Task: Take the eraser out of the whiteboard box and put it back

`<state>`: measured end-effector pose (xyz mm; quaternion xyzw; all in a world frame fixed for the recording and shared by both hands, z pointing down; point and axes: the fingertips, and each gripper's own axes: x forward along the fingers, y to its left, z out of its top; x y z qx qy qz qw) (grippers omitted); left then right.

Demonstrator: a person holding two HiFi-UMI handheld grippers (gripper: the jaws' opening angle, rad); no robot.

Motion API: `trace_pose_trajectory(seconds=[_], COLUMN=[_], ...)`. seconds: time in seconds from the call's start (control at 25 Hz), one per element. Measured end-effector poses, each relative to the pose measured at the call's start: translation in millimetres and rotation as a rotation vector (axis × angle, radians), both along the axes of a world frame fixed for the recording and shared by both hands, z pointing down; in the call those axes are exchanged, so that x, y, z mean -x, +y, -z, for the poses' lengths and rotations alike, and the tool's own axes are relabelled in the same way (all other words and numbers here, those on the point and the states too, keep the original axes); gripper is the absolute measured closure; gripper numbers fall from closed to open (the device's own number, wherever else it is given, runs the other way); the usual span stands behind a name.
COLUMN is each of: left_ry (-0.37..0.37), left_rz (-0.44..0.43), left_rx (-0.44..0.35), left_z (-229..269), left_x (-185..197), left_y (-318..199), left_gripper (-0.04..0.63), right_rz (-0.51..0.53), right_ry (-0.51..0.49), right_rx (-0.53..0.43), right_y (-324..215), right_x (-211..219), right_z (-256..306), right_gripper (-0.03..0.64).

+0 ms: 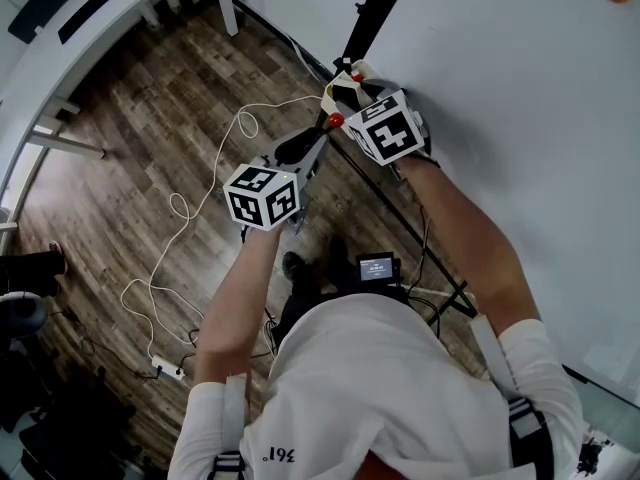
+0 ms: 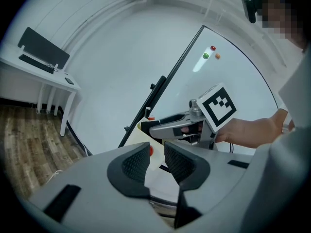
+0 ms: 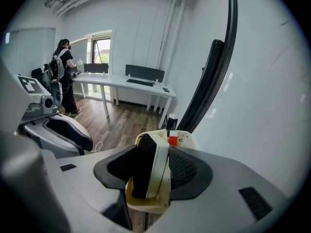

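Wood-plank floor [image 1: 150,118] with a looping white cable [image 1: 187,208] and a power strip [image 1: 167,371] on it.

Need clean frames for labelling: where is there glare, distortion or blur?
Head view: sharp, evenly lit. Left gripper view: fisheye bending, dark corners, a glare streak on the whiteboard. Right gripper view: same fisheye; the eraser is sharp, the window bright.

Black-felt eraser [image 3: 142,167] with cream back stands on edge, slightly tilted, inside cream box [image 3: 148,205] at whiteboard [image 3: 262,106] lower edge.
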<state>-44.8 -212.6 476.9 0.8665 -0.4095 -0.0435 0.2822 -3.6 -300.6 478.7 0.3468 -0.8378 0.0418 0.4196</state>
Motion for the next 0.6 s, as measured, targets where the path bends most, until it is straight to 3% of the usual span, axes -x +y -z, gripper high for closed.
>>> trace_pose_trajectory(seconds=[0.6], left_ry=[0.008], left_rz=[-0.004], left_rx=[0.005], left_z=[3.4], left_x=[-6.1], left_y=[0.4], left_gripper=[0.511], right_rz=[-0.012], right_ry=[-0.044], right_rx=[-0.031], right_y=[-0.6], right_x=[-5.4], right_z=[6.9], right_gripper=[0.431])
